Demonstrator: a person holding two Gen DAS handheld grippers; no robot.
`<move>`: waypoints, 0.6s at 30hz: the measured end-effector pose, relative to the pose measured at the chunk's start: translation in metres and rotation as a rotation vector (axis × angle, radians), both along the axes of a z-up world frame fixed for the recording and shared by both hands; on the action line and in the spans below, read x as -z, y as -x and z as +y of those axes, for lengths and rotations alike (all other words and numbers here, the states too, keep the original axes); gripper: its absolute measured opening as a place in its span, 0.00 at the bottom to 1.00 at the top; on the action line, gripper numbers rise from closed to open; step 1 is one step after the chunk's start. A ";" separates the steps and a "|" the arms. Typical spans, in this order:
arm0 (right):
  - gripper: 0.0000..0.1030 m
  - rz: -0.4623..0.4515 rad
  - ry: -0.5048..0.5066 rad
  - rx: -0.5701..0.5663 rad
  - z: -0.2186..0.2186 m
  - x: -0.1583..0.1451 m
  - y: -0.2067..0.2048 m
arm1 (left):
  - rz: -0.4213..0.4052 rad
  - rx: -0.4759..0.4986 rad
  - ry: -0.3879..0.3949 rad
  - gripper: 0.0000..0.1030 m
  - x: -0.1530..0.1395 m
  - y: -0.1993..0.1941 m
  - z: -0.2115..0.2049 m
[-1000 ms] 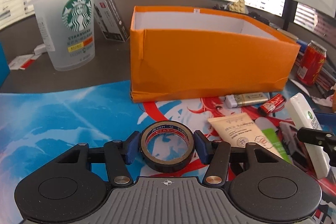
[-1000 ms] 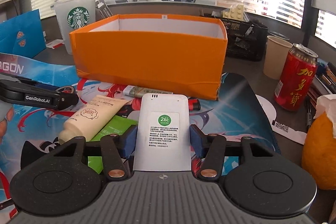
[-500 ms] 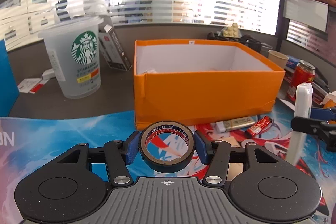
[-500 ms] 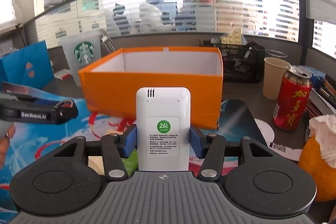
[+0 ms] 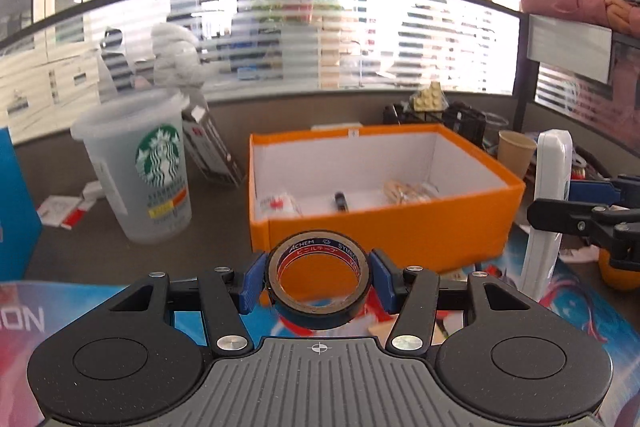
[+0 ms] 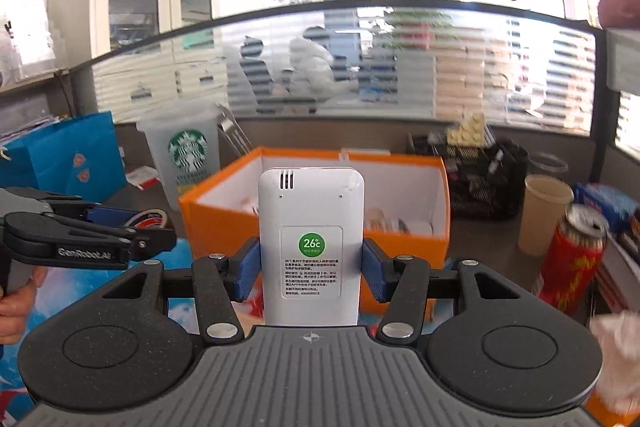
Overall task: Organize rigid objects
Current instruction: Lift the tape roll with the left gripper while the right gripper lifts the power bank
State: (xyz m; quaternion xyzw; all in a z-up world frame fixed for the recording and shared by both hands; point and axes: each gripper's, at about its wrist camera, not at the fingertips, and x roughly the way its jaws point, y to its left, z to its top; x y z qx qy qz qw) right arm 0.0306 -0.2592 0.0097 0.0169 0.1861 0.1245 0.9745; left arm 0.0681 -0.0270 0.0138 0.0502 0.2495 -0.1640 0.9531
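Sitting on the grey desk (image 5: 100, 259), the open orange cardboard box (image 5: 384, 227) is holding a few small items. Nearer the cameras, the right gripper (image 6: 312, 267) is angling slightly downward, its jaws pinching an upright white plastic remote (image 6: 311, 247). The left gripper (image 5: 318, 285), likewise tilted, is clamping a black tape roll (image 5: 318, 283) off the desk.

box contents (image 5: 408, 190): blurred, unidentifiable | red can (image 6: 570, 261): motion-blurred | orange fruit (image 5: 618, 269): mostly hidden
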 end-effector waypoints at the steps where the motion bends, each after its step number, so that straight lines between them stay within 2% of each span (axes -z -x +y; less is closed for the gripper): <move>1: 0.48 -0.002 -0.014 -0.011 -0.002 -0.006 -0.003 | -0.006 -0.002 -0.003 0.52 -0.004 -0.003 -0.001; 12: 0.48 -0.014 -0.089 -0.067 -0.012 -0.060 -0.052 | -0.029 -0.046 -0.039 0.52 -0.045 -0.058 -0.022; 18: 0.48 -0.016 -0.083 -0.061 -0.018 -0.081 -0.084 | -0.041 -0.035 -0.082 0.52 -0.058 -0.083 -0.039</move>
